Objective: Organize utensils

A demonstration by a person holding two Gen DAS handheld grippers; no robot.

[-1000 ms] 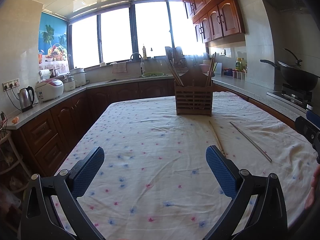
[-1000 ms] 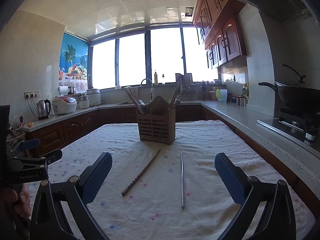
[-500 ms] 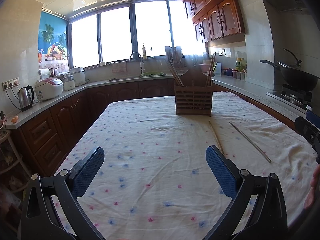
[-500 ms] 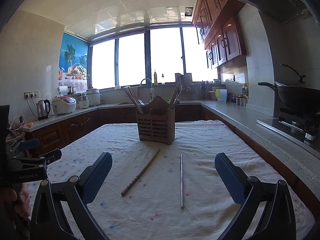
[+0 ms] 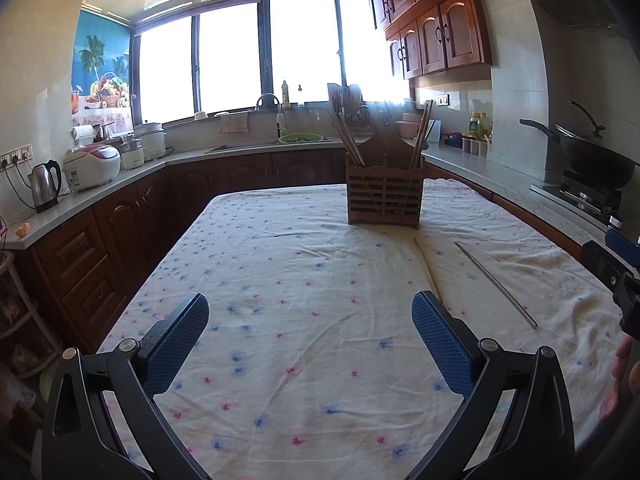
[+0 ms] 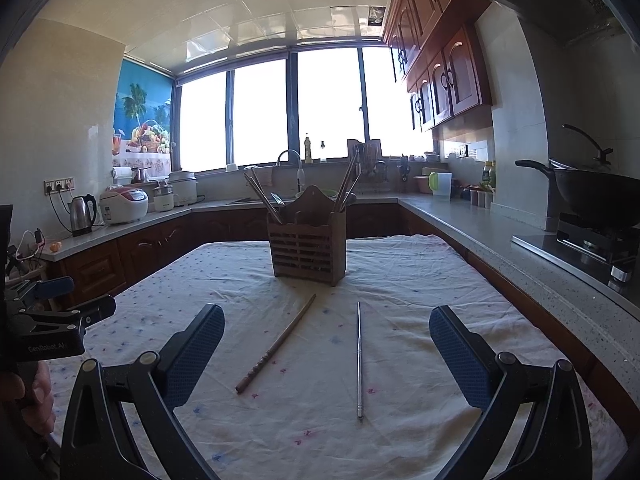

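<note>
Two loose chopsticks wait on the desk, neither tongs holding anything yet.

Both the left tongs (image 5: 310, 336) and the right tongs (image 6: 326, 346) hang wide open and empty above the flowered cloth of the desk (image 5: 280, 280). A wooden chopstick (image 6: 276, 345) and a metal chopstick (image 6: 359, 360) lie side by side but apart, in front of the slatted wooden utensil holder (image 6: 307, 249), which already stands full of sticks near the far end. I'd judge the pickup hasn't begun; the right tongs sit nearest, so the next move looks like lowering over one thin stick and pinching it off soft, wrinkled cloth. Around us: bright windows, dark wood cabinets, a kettle (image 5: 44, 185) on the left worktop, a wok (image 6: 596, 194) on the stove.
</note>
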